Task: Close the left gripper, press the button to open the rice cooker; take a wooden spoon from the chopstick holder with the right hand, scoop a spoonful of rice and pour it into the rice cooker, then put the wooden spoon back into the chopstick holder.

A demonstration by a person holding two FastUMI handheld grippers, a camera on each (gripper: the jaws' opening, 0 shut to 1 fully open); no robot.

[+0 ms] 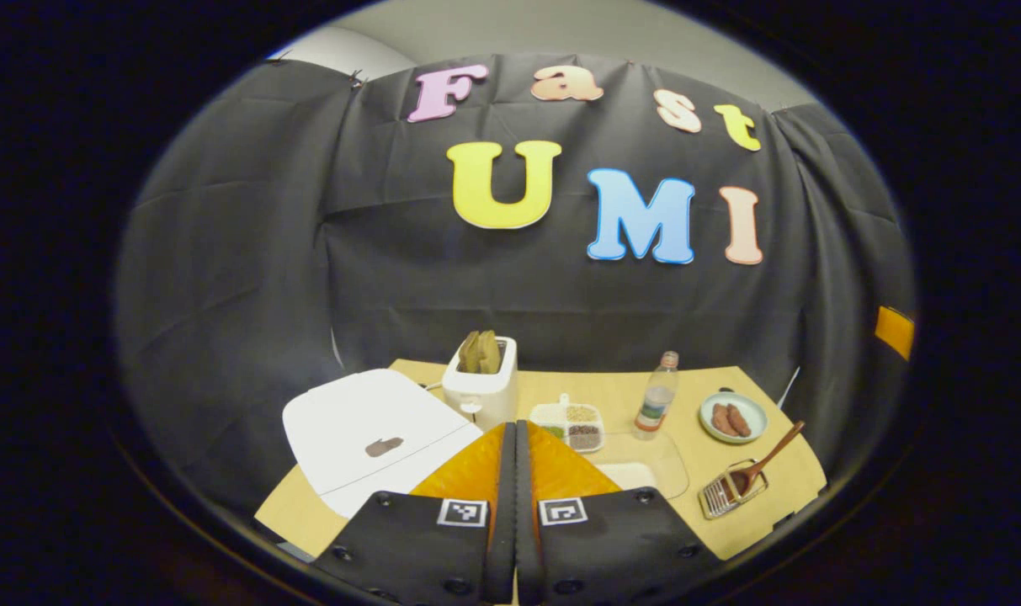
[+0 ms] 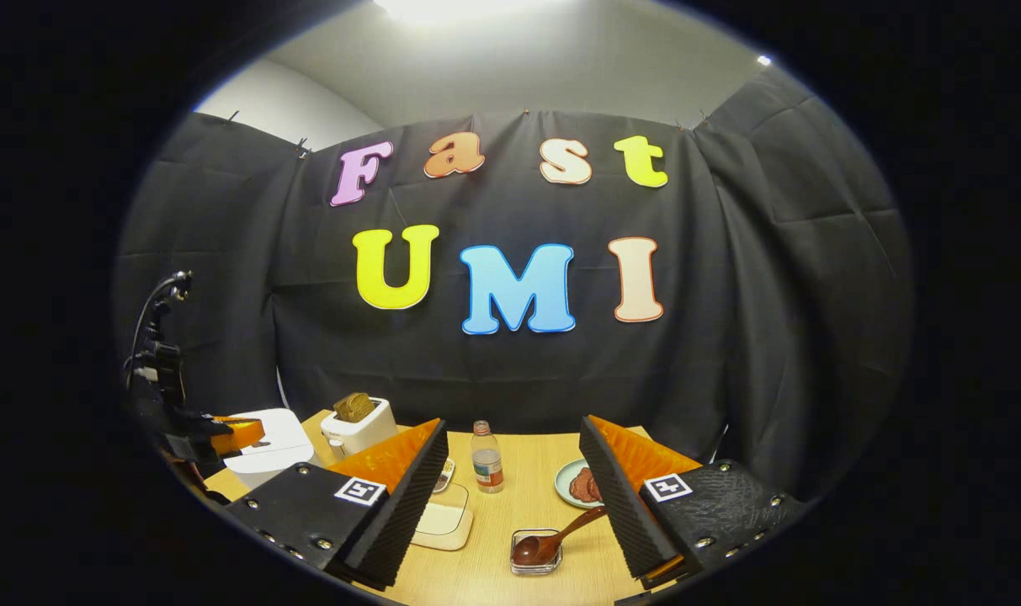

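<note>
My left gripper (image 1: 514, 427) is shut with nothing between its fingers, held above the table just right of the white rice cooker (image 1: 367, 433), whose lid is down; a small brown button (image 1: 384, 446) sits on the lid. The right gripper view shows the left gripper (image 2: 228, 435) hovering by the rice cooker (image 2: 270, 446). My right gripper (image 2: 512, 429) is open and empty, high above the wooden spoon (image 2: 552, 543). The spoon's bowl rests in the metal chopstick holder (image 2: 534, 562), handle pointing up and right. A clear rice container (image 2: 444, 522) lies left of it.
On the wooden table (image 1: 611, 383) stand a white toaster (image 1: 481, 383) with bread, a divided grain box (image 1: 571, 423), a plastic bottle (image 1: 657, 397) and a green plate (image 1: 733, 417) of sausages. A camera stand (image 2: 152, 353) rises at the left.
</note>
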